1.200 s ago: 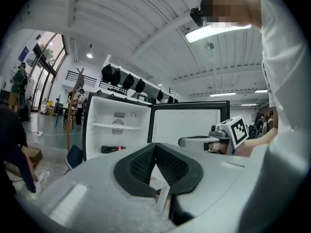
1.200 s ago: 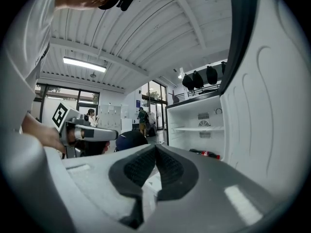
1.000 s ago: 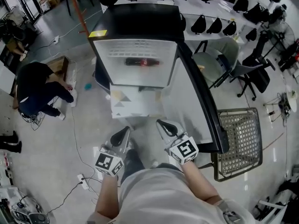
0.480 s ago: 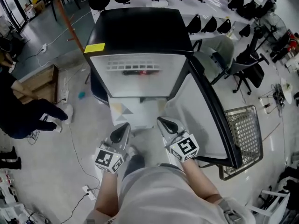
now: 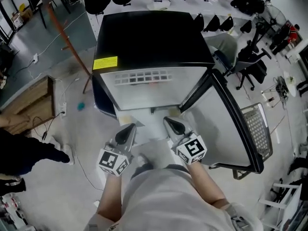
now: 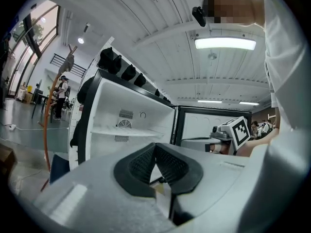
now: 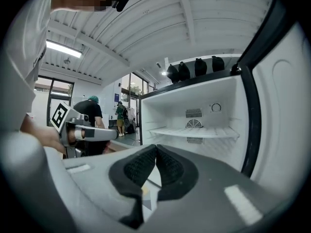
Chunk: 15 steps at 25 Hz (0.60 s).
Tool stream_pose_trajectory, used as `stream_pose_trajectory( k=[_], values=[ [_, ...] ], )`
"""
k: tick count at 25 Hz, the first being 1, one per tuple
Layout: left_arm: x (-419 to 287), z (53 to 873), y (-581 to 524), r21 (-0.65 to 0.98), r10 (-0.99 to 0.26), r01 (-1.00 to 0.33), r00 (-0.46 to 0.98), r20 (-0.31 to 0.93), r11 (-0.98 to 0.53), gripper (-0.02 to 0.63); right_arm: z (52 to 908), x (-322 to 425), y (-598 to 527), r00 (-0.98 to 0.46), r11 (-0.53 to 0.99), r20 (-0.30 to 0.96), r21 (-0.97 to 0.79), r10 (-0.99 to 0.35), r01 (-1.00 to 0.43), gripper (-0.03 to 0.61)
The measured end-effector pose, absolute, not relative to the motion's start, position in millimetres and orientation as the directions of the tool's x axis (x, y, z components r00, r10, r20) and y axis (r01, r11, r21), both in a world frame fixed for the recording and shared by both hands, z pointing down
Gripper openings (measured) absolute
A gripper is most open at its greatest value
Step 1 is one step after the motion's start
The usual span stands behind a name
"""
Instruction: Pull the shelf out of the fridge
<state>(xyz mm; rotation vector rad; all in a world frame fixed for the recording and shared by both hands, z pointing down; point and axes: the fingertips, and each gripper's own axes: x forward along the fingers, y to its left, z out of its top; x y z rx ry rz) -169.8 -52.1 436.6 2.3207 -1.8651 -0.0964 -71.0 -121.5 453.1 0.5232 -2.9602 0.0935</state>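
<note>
Ahead of the left gripper (image 6: 155, 147), the fridge (image 5: 149, 37) has a glossy black top and smooth white plastic inner walls. Its shelf (image 7: 194, 131) looks smooth and white. This gripper's pads (image 6: 138, 165) are black with a rough dotted grain, and its body is matt grey plastic. The floor (image 5: 86, 143) below shines slightly.

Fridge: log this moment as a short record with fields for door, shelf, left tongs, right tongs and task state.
fridge: black top, in front of the person
door: open, swung to the right in the head view
shelf: inside the fridge, in place
left tongs: shut, empty, pointing at the open fridge
right tongs: shut, empty, pointing at the shelf, apart from it
task state: shelf not yet gripped or pulled
</note>
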Motion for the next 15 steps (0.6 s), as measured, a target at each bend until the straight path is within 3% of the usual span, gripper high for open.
stream_pose_trajectory(
  k=[15],
  values=[
    [-209.3,445.2,-87.2,0.315,-0.956,-0.907,0.295,-0.002,-0.28,0.01,454.8,-101.1,-146.0,-0.883,0.877,0.152,-0.13,-0.444,-0.463,0.003]
  ],
)
